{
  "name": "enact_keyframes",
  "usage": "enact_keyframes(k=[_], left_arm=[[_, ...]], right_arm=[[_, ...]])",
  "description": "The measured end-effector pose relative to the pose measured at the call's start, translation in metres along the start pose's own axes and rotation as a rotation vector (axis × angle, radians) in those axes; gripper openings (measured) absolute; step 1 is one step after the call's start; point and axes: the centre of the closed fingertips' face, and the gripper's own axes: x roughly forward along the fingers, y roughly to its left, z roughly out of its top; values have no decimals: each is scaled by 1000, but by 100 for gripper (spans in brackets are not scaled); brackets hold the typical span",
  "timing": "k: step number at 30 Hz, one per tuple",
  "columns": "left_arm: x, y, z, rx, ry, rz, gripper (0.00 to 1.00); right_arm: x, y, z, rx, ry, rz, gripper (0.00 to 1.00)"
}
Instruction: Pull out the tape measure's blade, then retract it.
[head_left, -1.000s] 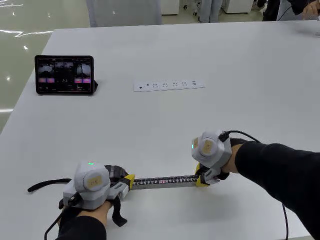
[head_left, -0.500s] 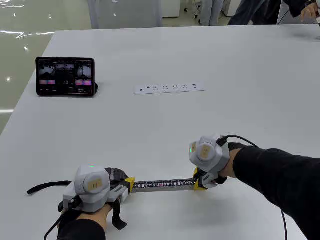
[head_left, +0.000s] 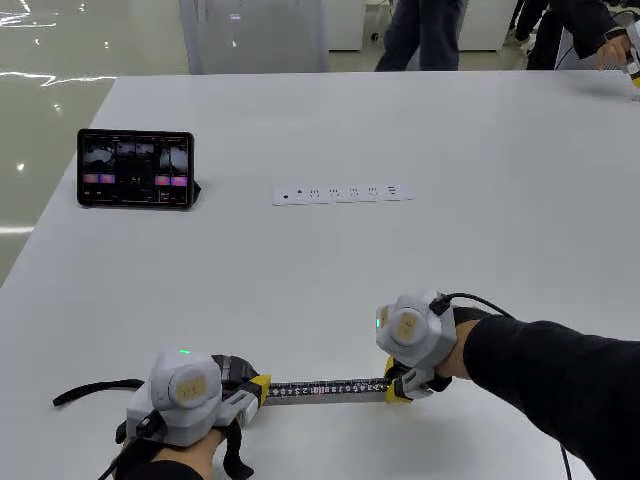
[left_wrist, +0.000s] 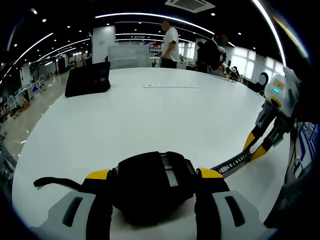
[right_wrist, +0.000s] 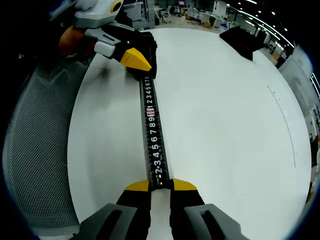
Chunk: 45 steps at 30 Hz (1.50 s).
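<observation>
Black tape-measure case (left_wrist: 150, 192) sits clamped in the left gripper (left_wrist: 154, 173), its dark numbered blade (right_wrist: 151, 130) pinched by the right gripper (right_wrist: 160, 186).

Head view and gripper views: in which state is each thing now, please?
left gripper: shut on the tape measure case.
right gripper: shut on the blade, at its end.
tape measure case: resting on the table.
blade: partly pulled out, flat on the table.
tablet: screen lit, propped up.

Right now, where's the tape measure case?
Head view, bottom left: the case sits on the table, clamped in the left claw, its blade running right to the right claw.
</observation>
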Motion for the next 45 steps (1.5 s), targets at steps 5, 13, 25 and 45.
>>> enact_keyframes(k=[5, 13, 25, 45], left_arm=[[0, 0, -1, -1, 5, -1, 63], [0, 0, -1, -1, 5, 0, 63], [0, 0, -1, 0, 11, 1, 63], [1, 1, -1, 3, 17, 3, 62]], right_arm=[[1, 0, 2, -2, 3, 1, 10], [2, 2, 6, 0, 2, 2, 10], [4, 2, 13, 3, -9, -2, 10], [9, 2, 24, -14, -8, 1, 9]])
